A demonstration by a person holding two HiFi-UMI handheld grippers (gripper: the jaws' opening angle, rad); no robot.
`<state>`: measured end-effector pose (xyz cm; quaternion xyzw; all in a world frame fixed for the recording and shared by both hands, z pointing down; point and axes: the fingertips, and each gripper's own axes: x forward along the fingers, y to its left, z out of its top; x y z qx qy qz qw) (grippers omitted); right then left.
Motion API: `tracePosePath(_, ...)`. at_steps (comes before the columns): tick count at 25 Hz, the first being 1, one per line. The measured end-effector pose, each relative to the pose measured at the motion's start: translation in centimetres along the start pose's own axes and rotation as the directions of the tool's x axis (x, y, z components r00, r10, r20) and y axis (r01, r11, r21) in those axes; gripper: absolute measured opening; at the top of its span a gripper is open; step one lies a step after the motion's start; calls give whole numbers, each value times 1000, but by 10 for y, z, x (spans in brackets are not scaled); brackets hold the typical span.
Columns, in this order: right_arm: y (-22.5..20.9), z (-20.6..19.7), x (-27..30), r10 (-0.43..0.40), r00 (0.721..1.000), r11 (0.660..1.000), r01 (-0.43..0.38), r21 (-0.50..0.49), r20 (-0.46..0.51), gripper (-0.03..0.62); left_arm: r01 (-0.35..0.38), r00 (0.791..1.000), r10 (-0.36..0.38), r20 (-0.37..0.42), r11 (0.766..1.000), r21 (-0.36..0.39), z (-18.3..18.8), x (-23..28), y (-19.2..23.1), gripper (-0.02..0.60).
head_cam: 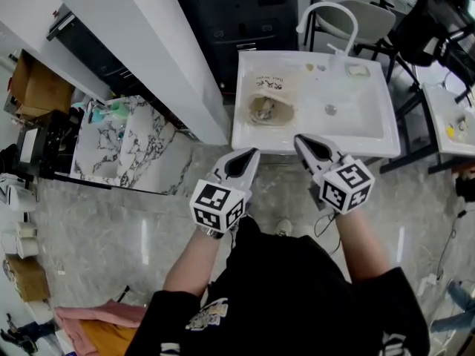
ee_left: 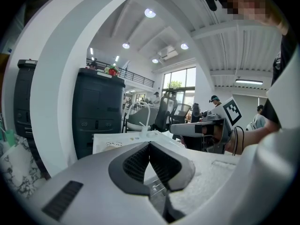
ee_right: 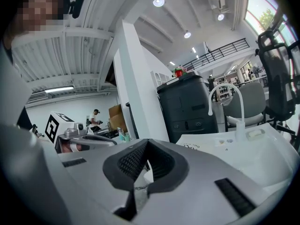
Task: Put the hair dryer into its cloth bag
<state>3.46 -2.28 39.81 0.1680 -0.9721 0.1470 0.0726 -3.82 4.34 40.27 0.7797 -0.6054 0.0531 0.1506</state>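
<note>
Hair dryer first: no view shows it plainly on its own. What shows is a cream cloth bag with dark print (head_cam: 278, 89), slumped on the white moulded counter with a basin (head_cam: 371, 136). It lies ahead of the left tool (head_cam: 251, 154) and beyond the counter's near rim. The bag's mouth (head_cam: 263, 110) gapes towards the tools, and a greyish-brown lump sits inside it. The lump is too small to say whether it is the dryer's body or only folded lining.

The left tool's jaws are pressed together with nothing between them. The right tool (head_cam: 299, 141) is the same, pads meeting and empty. Both tools are held close to level, side by side, short of the counter's rim and touching nothing. The basin's drain lies ahead of the right tool, and a white arched tap (head_cam: 330, 17) stands beyond that.

My judgement is that the scene fits two stages. If the lump is the dryer, it already lies in its bag as the task wants, with the mouth left slack. If it is only cloth, the dryer is out of sight and the bag lies open for it. The pictures do not settle which.

Any further work on the bag would call for the tools to go forward over the rim and part their jaws before touching the soft cloth. That cloth would likely crumple under a push.
</note>
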Motion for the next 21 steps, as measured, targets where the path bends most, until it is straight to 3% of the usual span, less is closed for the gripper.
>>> tracePosePath(21, -4, -4, -13, 25, 1000, 1000, -25, -5, -10, -3, -19, 1000, 19, 1, 1000, -2, -3, 6, -12, 4)
